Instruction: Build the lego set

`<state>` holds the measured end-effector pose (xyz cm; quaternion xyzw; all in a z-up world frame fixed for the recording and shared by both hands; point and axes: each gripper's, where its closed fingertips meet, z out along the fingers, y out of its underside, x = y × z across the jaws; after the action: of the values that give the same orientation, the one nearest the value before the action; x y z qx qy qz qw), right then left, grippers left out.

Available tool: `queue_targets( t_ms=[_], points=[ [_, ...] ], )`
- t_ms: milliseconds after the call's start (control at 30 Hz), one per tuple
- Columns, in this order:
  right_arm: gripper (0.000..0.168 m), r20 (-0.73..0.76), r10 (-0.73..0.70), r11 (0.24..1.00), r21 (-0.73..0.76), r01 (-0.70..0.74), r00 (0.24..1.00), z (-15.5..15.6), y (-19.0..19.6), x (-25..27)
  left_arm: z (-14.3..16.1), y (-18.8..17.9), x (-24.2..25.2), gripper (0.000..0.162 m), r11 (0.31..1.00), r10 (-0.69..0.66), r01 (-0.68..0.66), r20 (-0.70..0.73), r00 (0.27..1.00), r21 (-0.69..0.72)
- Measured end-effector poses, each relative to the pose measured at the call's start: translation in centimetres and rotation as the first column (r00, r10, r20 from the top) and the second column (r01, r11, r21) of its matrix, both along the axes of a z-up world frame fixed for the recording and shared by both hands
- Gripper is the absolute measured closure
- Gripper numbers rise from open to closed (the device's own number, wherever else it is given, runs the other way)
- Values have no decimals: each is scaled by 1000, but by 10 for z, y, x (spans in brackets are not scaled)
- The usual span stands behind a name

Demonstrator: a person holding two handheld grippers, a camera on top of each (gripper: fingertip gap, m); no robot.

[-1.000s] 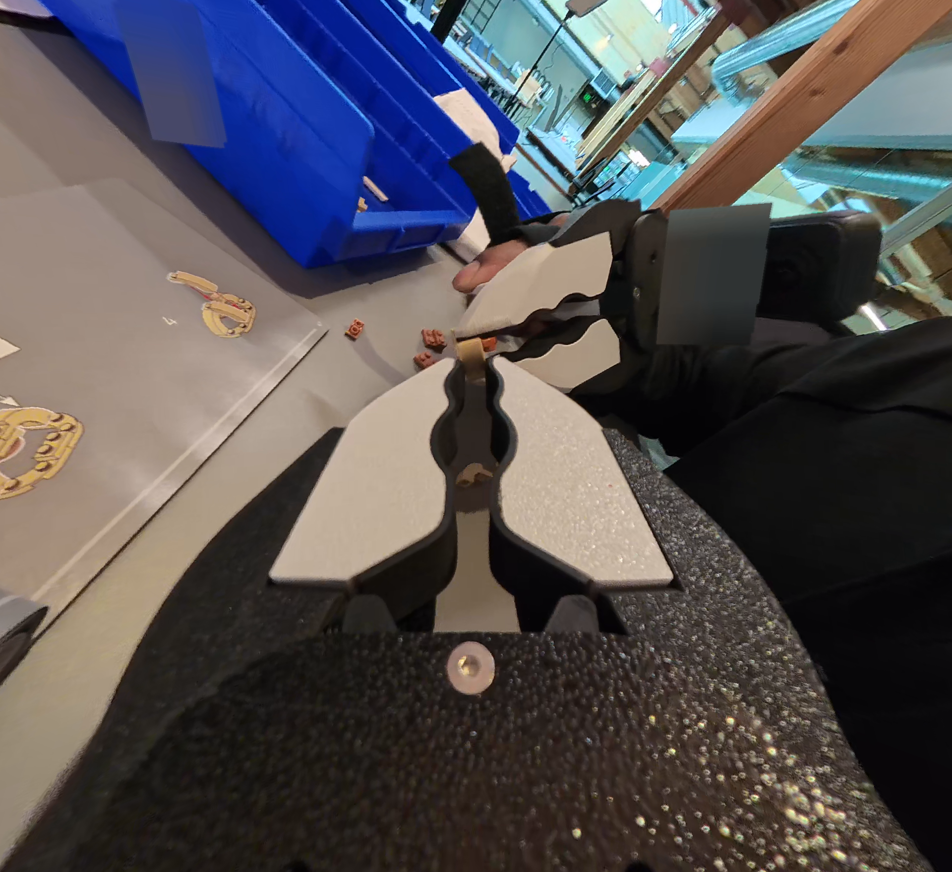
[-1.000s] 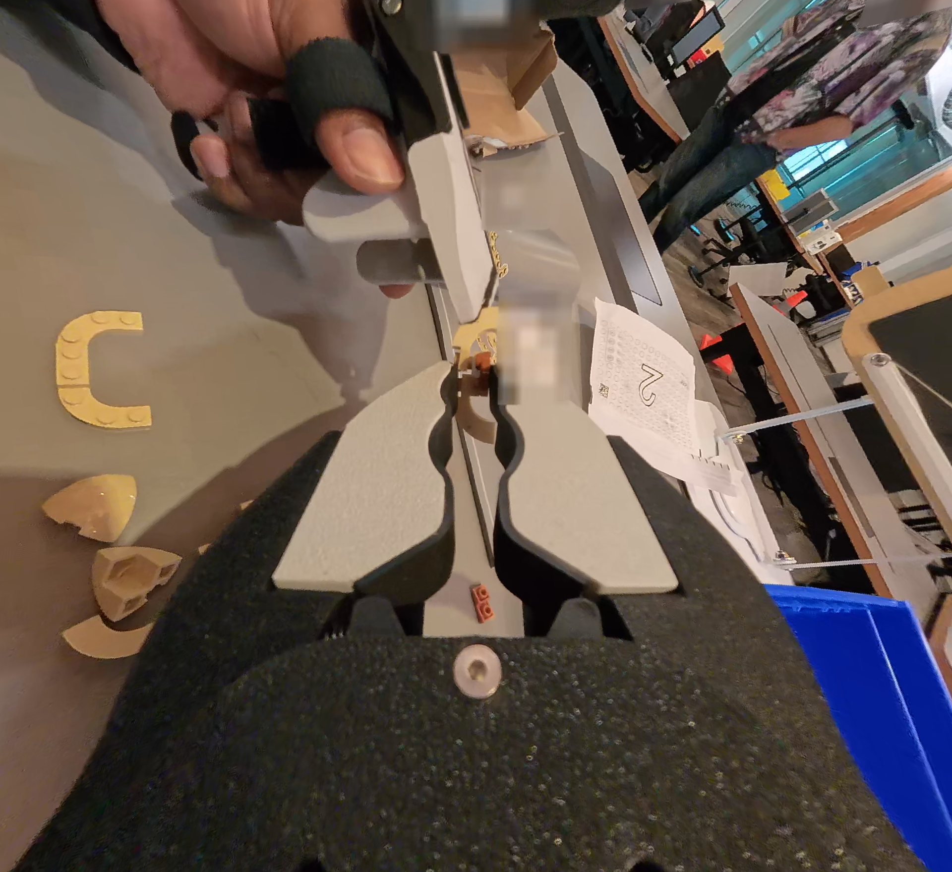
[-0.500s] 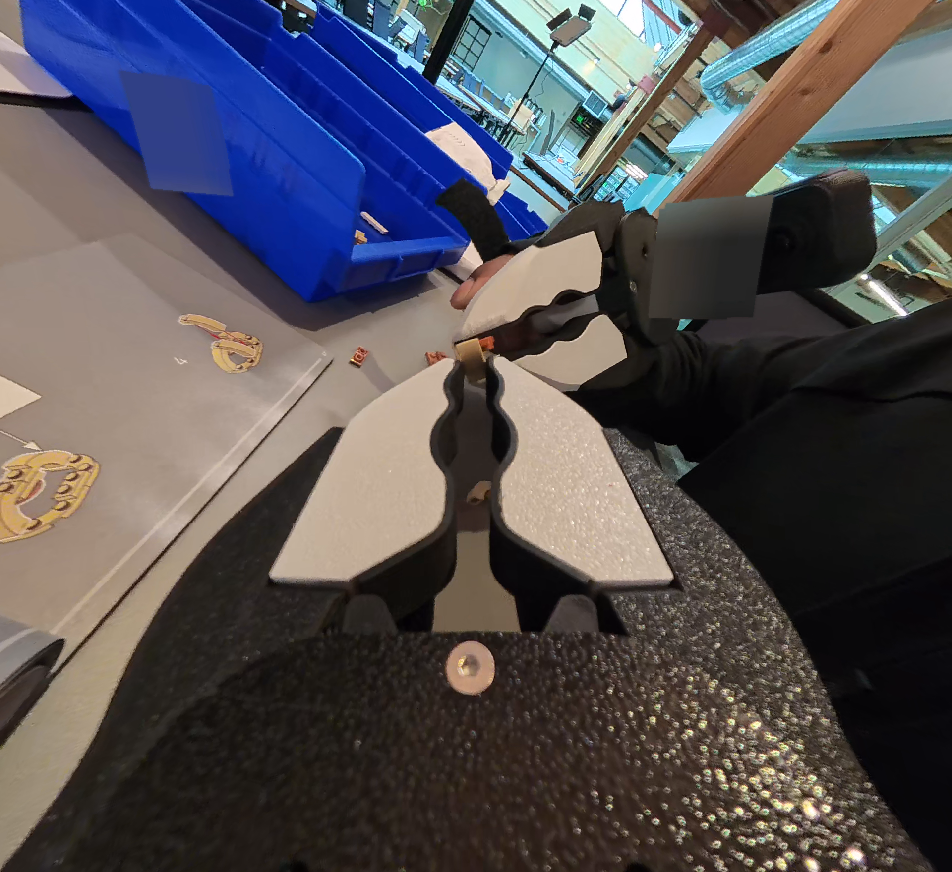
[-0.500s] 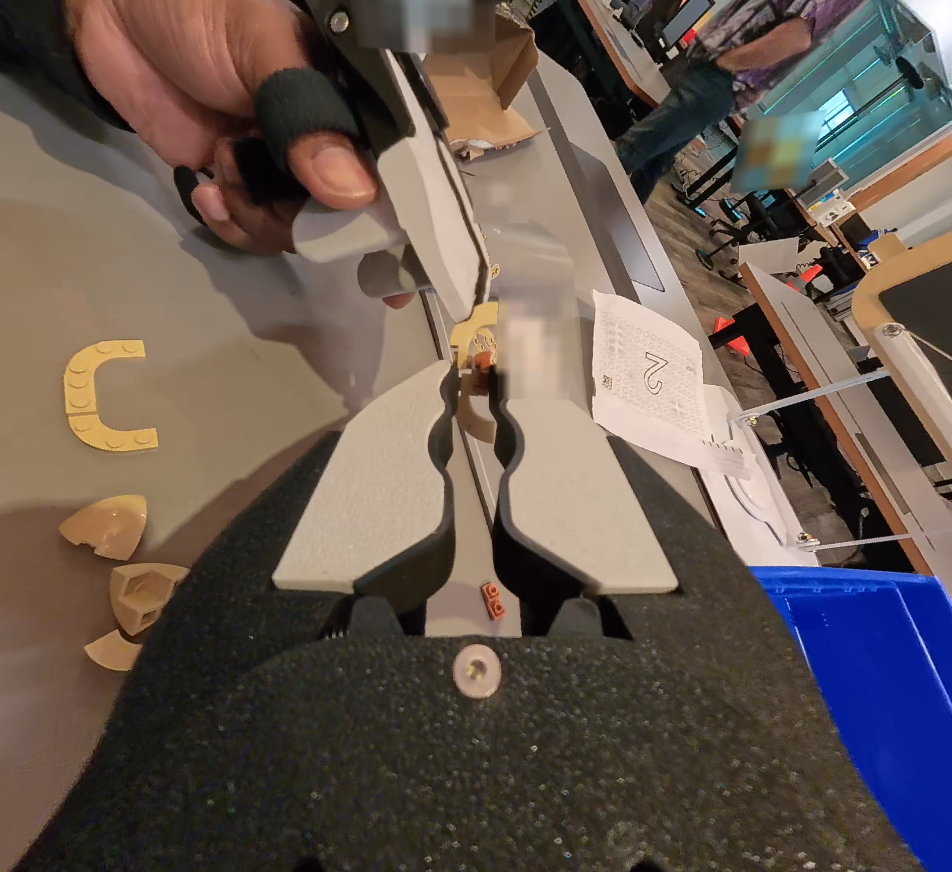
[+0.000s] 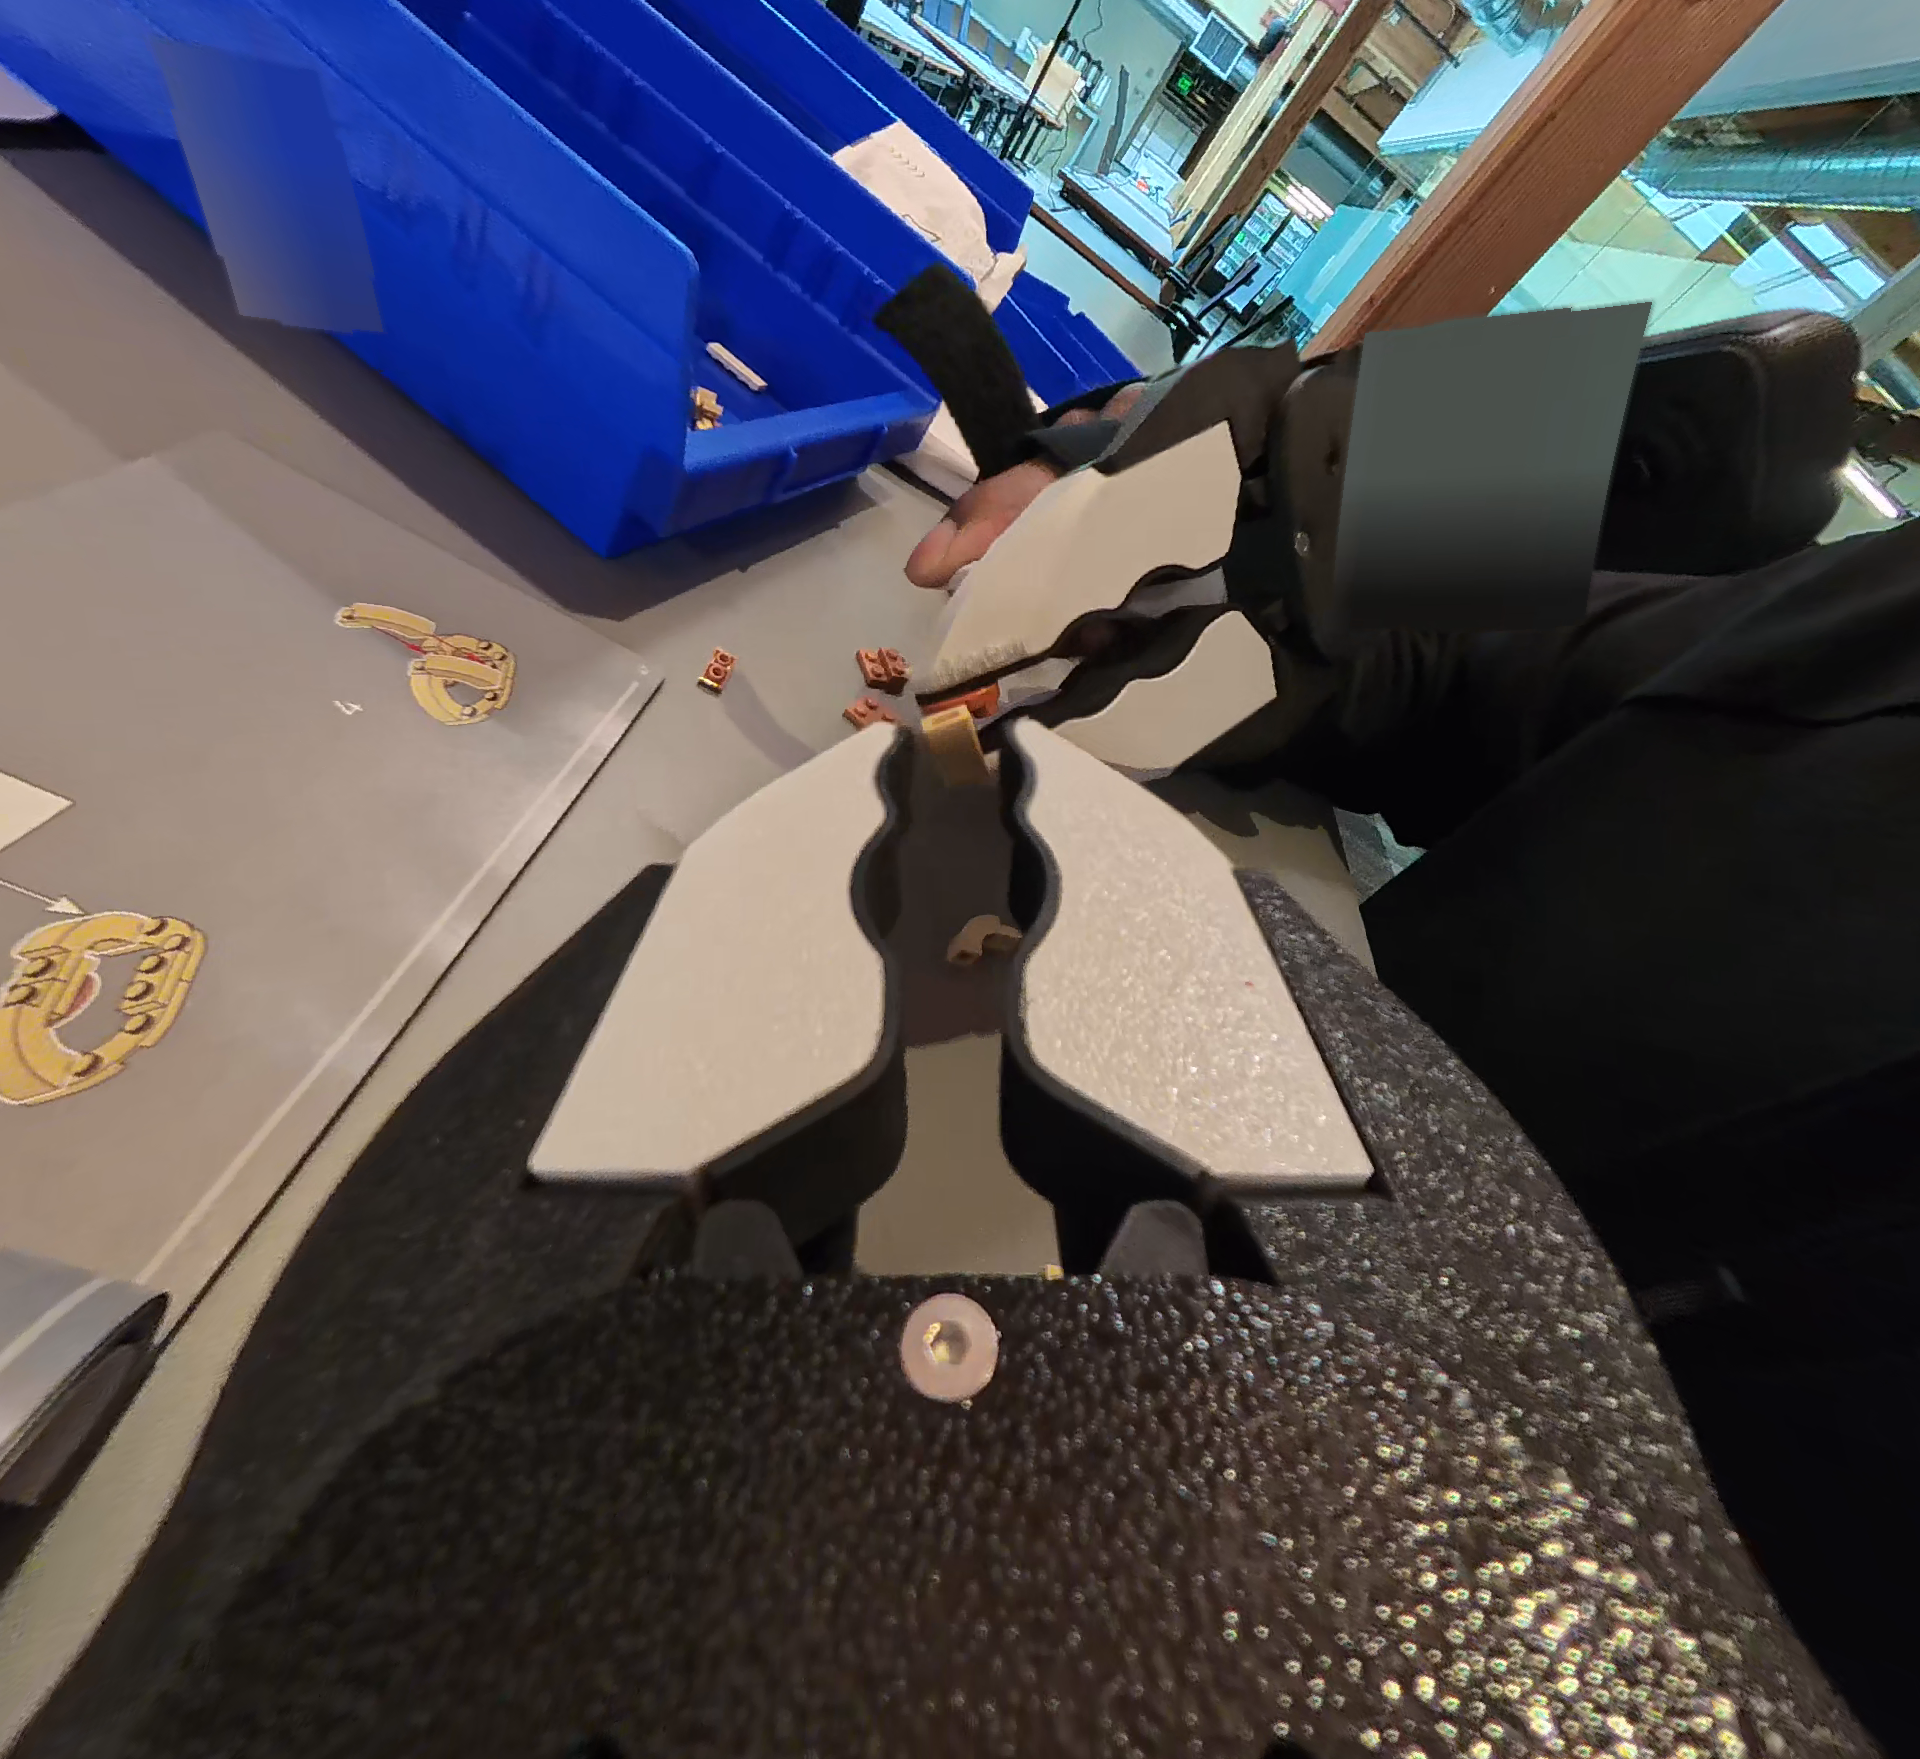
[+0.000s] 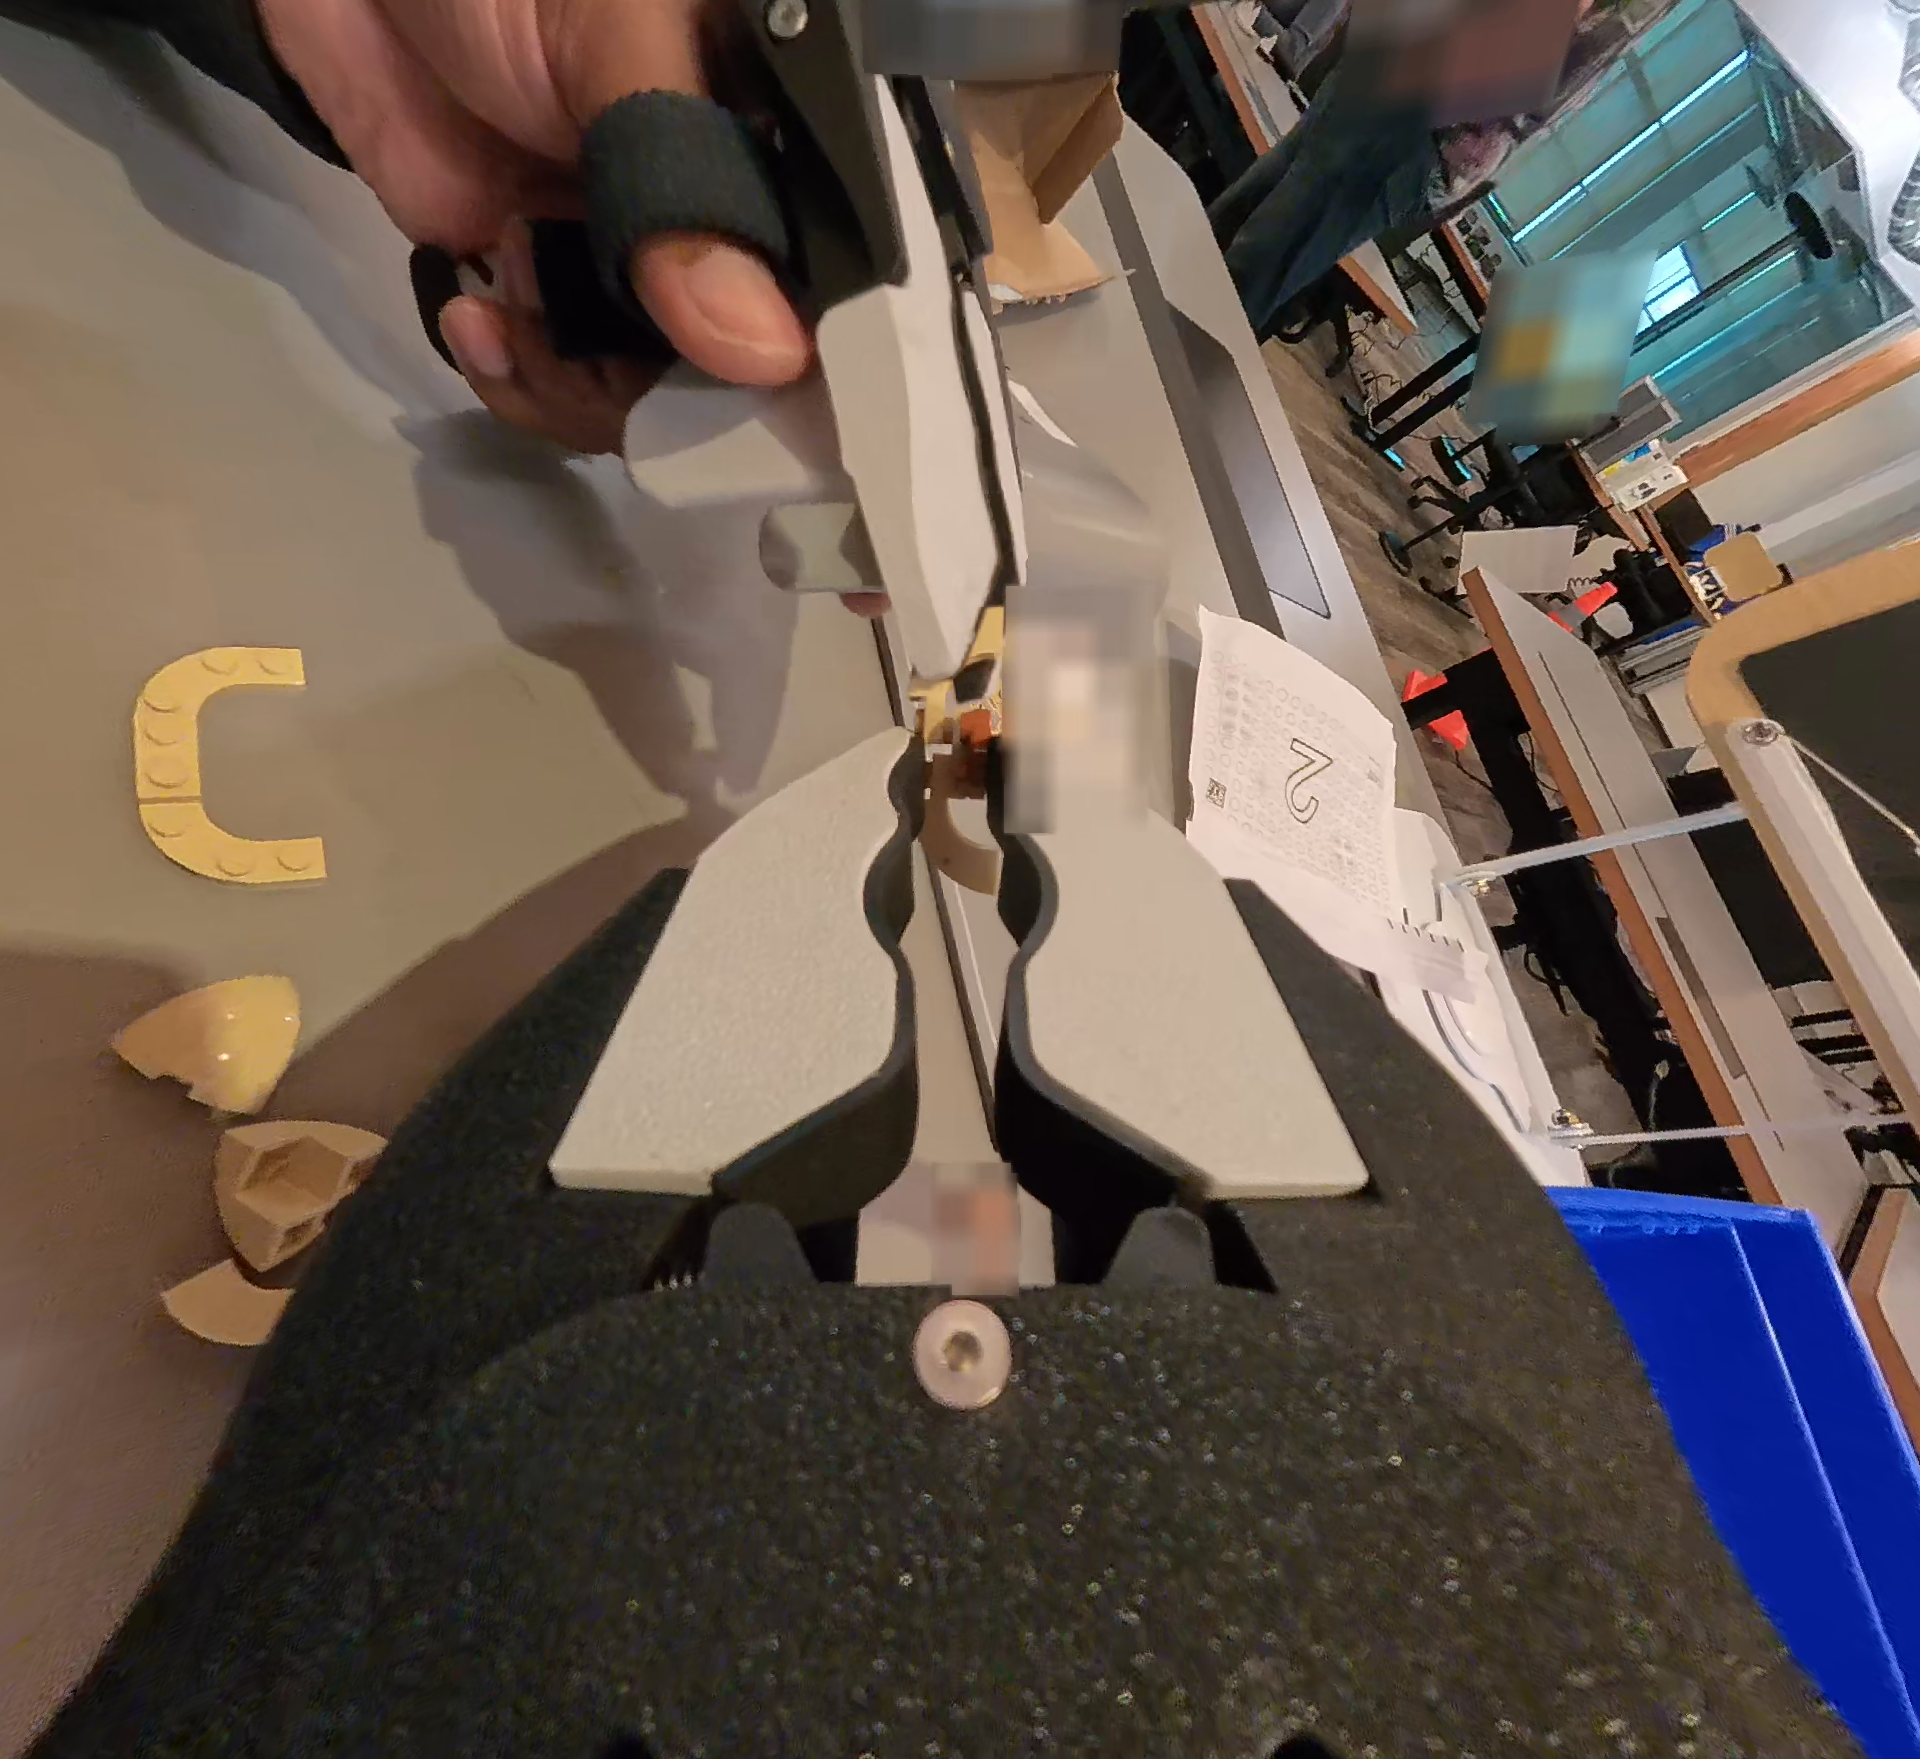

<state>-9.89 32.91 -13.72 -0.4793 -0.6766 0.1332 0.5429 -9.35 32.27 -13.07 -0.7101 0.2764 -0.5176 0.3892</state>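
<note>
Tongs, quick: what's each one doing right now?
Left tongs: shut on tan piece.
Right tongs: shut on brown brick.

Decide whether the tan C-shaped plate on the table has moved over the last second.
No. The C-shaped plate keeps its place on the table, same spacing from the tan dome pieces.

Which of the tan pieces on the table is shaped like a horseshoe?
The flat yellowish-tan piece, farthest from the camera. It is a thin studded C; the three pieces nearer are chunky or wedge-shaped.
</note>
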Motion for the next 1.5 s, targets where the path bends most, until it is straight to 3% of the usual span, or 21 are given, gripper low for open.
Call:
queue_targets(
  t_ms=[333,700,1067,1300,1500],
  points=[
    [157,-8,-25,999,-28,25,1000,2,3,0,2,3,1,154,999,53,-53,67,996,4],
    [157,19,-12,1000,12,12,1000,-3,1,-1,-3,2,0,154,992,29,-15,114,993,-129],
    [157,31,-67,998,-6,67,997,-2,5,1,-1,5,1,154,997,76,-75,77,994,-12],
    [157,25,-65,997,-37,66,998,-3,6,1,0,5,0,154,988,61,-32,196,979,-150],
    [157,50,-81,997,-6,82,995,-5,7,1,-1,4,0,154,989,68,-47,152,986,-142]
  ],
)
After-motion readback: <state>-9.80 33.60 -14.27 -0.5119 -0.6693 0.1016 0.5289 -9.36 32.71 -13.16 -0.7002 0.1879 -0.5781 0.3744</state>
